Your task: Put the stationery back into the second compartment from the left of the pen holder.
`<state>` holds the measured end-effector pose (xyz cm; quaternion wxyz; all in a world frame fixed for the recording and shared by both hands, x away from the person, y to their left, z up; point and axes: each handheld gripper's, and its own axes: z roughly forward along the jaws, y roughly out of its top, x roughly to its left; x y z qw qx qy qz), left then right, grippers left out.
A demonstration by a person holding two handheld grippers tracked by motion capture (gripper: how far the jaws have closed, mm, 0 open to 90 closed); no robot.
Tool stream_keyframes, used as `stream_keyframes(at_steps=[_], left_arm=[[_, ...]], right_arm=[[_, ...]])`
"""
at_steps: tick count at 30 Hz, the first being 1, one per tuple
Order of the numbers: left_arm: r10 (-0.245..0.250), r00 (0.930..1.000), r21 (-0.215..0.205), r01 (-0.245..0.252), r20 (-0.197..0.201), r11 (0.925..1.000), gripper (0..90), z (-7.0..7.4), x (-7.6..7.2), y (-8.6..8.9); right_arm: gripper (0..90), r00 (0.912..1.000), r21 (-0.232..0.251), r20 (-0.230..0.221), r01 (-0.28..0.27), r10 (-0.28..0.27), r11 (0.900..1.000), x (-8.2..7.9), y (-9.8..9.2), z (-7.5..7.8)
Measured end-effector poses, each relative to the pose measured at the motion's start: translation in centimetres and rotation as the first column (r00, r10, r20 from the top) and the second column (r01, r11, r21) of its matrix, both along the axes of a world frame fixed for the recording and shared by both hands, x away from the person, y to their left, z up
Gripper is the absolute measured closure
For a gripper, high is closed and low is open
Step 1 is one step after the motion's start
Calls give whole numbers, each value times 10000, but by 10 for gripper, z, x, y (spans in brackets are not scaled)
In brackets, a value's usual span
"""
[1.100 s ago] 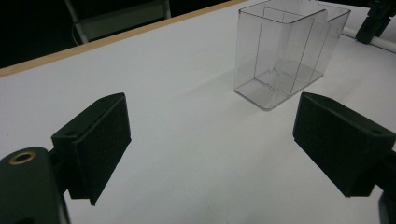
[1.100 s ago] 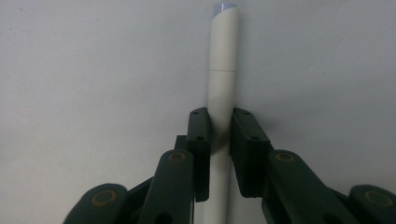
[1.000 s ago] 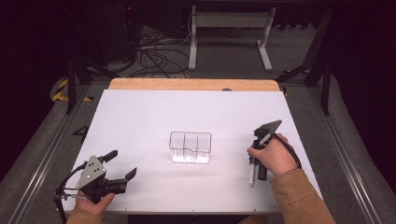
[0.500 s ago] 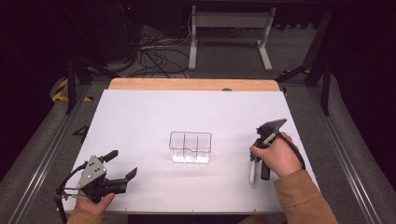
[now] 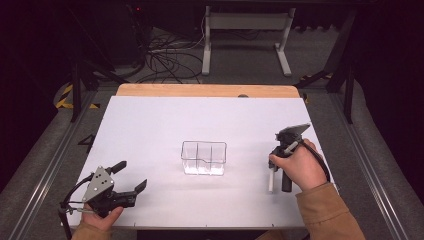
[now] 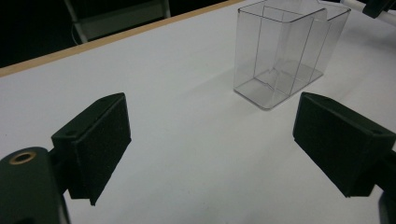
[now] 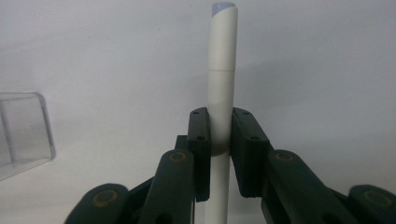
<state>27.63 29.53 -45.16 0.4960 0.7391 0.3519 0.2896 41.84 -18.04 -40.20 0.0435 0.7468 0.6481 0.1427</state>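
Our right gripper (image 7: pixel 219 135) clamped on a white pen (image 7: pixel 221 70) above the desk (image 5: pixel 200 120) right of the clear divided box (image 5: pixel 203 157), our left gripper (image 5: pixel 129 176) wide open, holding nothing, near the desk's front-left corner

From my seat at the controls this reads as a lab or recording studio, not a home. The worktop (image 5: pixel 150 130) is a plain white sheet over a wooden board, whose bare edge (image 5: pixel 200 90) shows at the far side. Around it lies grey carpeted floor (image 5: pixel 45 165) with metal rails (image 5: pixel 47 160) running alongside, and yellow-black hazard tape (image 5: pixel 64 96) marks the floor at the left. Behind, in near darkness, I see a tangle of black cables (image 5: pixel 165 57) and the white metal legs of a stand (image 5: pixel 245 40).
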Motion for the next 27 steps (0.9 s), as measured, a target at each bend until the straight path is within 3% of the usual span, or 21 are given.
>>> stream_keyframes(at_steps=[5, 10, 14, 19, 22, 23, 24, 25, 26, 27], left_arm=[[-2, 10000, 5, 2, 4, 10000, 120, 0, 0, 0], [8, 10000, 12, -8, 15, 10000, 120, 0, 0, 0], [29, 10000, 21, -29, 28, 10000, 120, 0, -1, 1], [29, 10000, 20, -29, 31, 10000, 120, 0, -2, 1], [68, 10000, 31, -69, 48, 10000, 120, 0, -3, 2], [93, 10000, 5, -93, 30, 10000, 120, 0, -3, 2], [104, 9999, 27, -104, 53, 9999, 120, 0, -3, 2], [114, 9999, 31, -114, 55, 9999, 120, 0, -3, 2], [119, 9999, 22, -119, 33, 9999, 120, 0, -4, 2], [122, 9999, 28, -122, 36, 9999, 120, 0, -4, 3]], right_arm=[[792, 9941, 159, 875, -651, 635, 9978, -5, 3, 11], [792, 9735, 25, 1738, -1512, 1485, 9885, -9, 6, 19], [793, 9484, -4, 2418, -2112, 2050, 9774, -13, 9, 25], [793, 8913, -57, 3493, -3065, 2891, 9518, -16, 12, 33], [793, 8542, 111, 3946, -3728, 3385, 9278, -17, 14, 39], [793, 8377, 92, 4149, -3942, 3551, 9190, -18, 14, 40], [793, 8149, 28, 4403, -4209, 3768, 9071, -19, 15, 41], [793, 8027, 64, 4525, -4384, 3883, 8988, -19, 15, 43], [793, 7797, 6, 4739, -4650, 4092, 8853, -20, 16, 44], [793, 7452, -169, 5061, -4947, 4341, 8689, -21, 17, 46]])
